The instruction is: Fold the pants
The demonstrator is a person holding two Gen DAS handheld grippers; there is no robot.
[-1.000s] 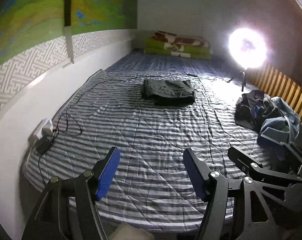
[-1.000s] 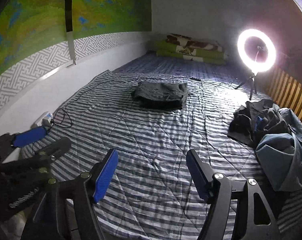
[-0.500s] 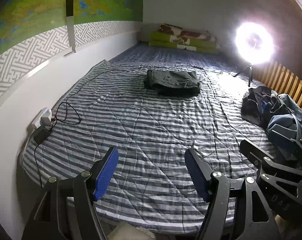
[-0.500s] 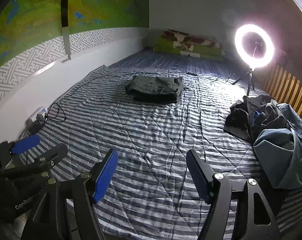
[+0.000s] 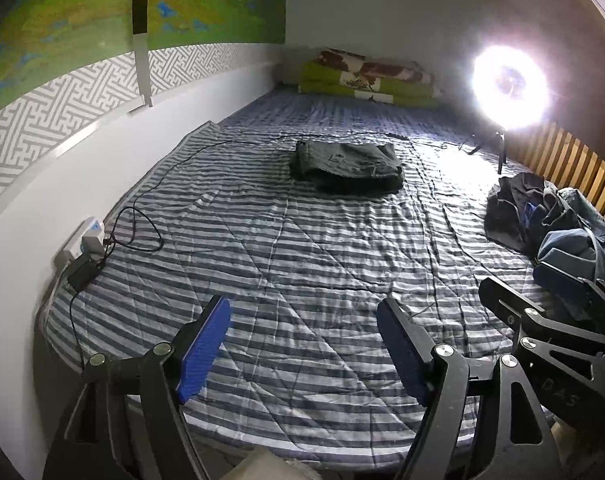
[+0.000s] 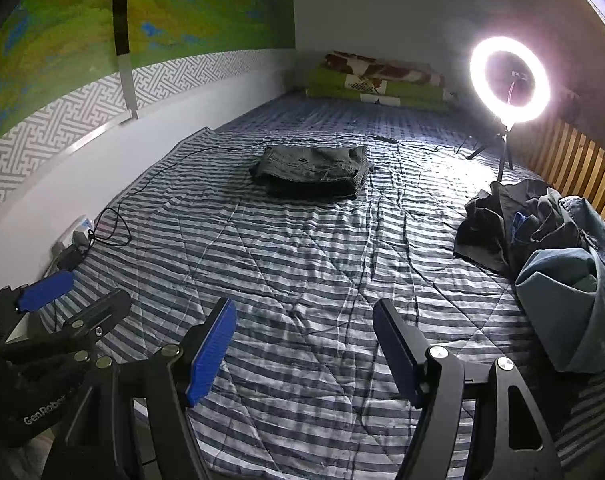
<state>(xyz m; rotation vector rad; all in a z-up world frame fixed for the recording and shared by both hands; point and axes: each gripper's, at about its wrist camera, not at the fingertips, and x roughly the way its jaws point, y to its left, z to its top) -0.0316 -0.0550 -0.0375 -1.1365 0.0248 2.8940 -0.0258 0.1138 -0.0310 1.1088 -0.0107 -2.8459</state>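
"GenRobot", partly cut off, in white on the black left hand-held gripper (image 6: 78, 292) body

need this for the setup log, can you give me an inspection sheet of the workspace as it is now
surface: striped quilt, wrinkled, bare in the near part.
job's things: folded dark pants in the middle; unfolded clothes pile at the right edge.
clutter: folded green bedding at the far wall.
grippers: left tool open, its jaws have just been opening, nothing between them; right tool open, empty.
cables: black cable looped at the power strip, running on across the quilt toward the light.
surroundings: lit ring light on a tripod, wooden slats, patterned wall.
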